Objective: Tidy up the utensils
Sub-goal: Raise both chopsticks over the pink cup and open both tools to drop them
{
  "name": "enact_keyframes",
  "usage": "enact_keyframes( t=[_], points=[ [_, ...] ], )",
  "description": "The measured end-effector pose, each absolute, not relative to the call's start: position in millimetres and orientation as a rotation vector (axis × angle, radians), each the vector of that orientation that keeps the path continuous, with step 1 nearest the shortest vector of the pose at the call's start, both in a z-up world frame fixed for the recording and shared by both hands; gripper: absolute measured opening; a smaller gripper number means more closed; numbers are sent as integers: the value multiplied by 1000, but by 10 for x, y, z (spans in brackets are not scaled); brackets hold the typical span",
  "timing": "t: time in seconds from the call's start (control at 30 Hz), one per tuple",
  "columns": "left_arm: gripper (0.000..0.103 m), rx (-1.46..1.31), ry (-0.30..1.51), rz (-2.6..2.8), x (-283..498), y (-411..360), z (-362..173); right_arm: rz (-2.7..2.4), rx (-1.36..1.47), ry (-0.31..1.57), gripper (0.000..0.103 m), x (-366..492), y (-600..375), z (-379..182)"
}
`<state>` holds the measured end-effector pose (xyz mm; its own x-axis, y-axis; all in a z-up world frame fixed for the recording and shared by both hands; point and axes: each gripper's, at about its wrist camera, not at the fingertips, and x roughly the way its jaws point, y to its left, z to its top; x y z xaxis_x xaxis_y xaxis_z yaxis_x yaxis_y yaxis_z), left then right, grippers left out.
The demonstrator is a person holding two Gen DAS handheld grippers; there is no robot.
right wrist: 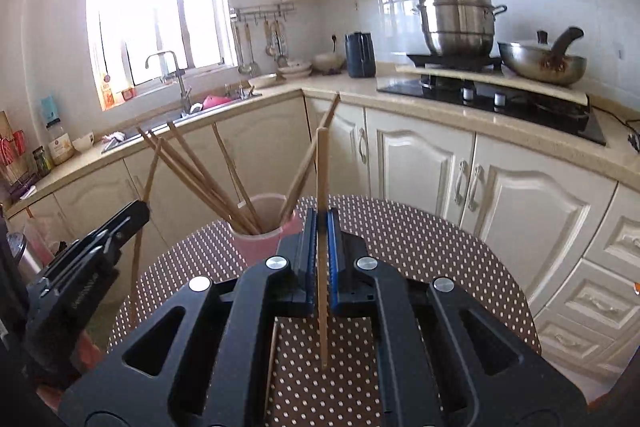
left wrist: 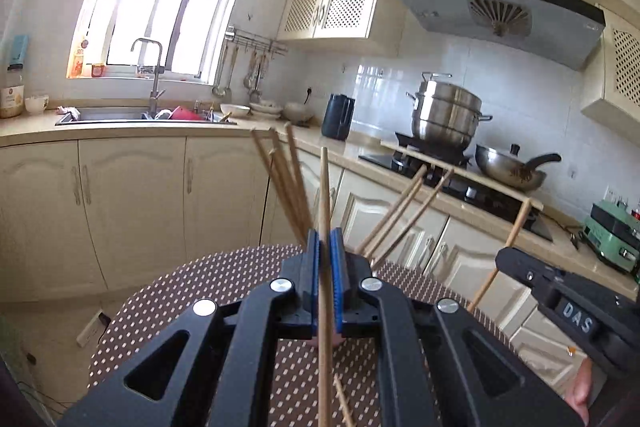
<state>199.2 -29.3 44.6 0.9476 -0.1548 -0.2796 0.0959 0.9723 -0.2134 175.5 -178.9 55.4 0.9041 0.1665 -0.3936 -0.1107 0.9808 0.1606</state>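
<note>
Pink cup [right wrist: 260,243] on the desk [right wrist: 440,251] holds several splayed wooden chopsticks [right wrist: 200,175]. Each hand-held gripper, left [left wrist: 325,247] and right [right wrist: 322,227], is clenched on one plain, straight chopstick above the desk.

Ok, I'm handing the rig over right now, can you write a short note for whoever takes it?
Left gripper: shut on one wooden chopstick, held upright above the table.
Right gripper: shut on another wooden chopstick, also upright.
Pink plastic cup stands on the brown polka-dot round table, just ahead-left of the right gripper, with several chopsticks already fanned out inside.
Done: most chopsticks are in the cup.
Left: drop both held chopsticks in; at least one more seems to lie on the table under the grippers.
</note>
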Motion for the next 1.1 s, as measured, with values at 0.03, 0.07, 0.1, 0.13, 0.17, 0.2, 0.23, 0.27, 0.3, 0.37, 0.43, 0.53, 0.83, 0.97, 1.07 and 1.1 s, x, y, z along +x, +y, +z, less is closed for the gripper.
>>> enact_keyframes(
  t=[0.03, 0.07, 0.1, 0.13, 0.17, 0.2, 0.23, 0.27, 0.3, 0.37, 0.43, 0.53, 0.83, 0.97, 1.07, 1.1],
  points=[
    [6, -210, 290, -132, 2035, -285, 483, 144, 138, 411, 6, 1758, -1784, 588],
    [6, -218, 279, -131, 2056, -285, 513, 144, 138, 398, 6, 1774, -1775, 641],
    [6, -228, 266, -131, 2084, -285, 553, 145, 137, 389, 6, 1792, -1763, 687],
    [6, -240, 248, -136, 2123, -286, 604, 147, 138, 377, 6, 1814, -1753, 756],
    [6, -250, 228, -141, 2157, -286, 651, 152, 141, 368, 6, 1827, -1751, 802],
    [6, -259, 207, -146, 2195, -290, 696, 157, 142, 360, 6, 1844, -1747, 857],
    [6, -264, 193, -152, 2221, -298, 724, 161, 141, 350, 6, 1862, -1734, 913],
    [6, -272, 172, -170, 2262, -302, 768, 162, 141, 338, 6, 1880, -1720, 979],
    [6, -279, 155, -179, 2285, -303, 794, 170, 136, 328, 6, 1899, -1701, 1044],
    [6, -290, 123, -168, 2362, -309, 858, 180, 137, 316, 5, 1931, -1681, 1143],
    [6, -314, 99, -180, 2454, -309, 903, 195, 135, 305, 5, 1980, -1669, 1230],
    [6, -331, 64, -198, 2599, -322, 945, 183, 119, 274, 5, 2065, -1646, 1387],
    [6, -336, -26, -173, 3059, -447, 815, 198, 151, 285, 6, 2461, -1665, 1523],
    [6, -311, -10, -159, 3274, -494, 718, 196, 181, 308, 6, 2648, -1704, 1445],
    [6, -298, -11, -153, 3389, -497, 670, 223, 211, 327, 6, 2737, -1718, 1388],
    [6, -292, -11, -153, 3431, -493, 664, 231, 221, 332, 6, 2769, -1719, 1372]
  ],
)
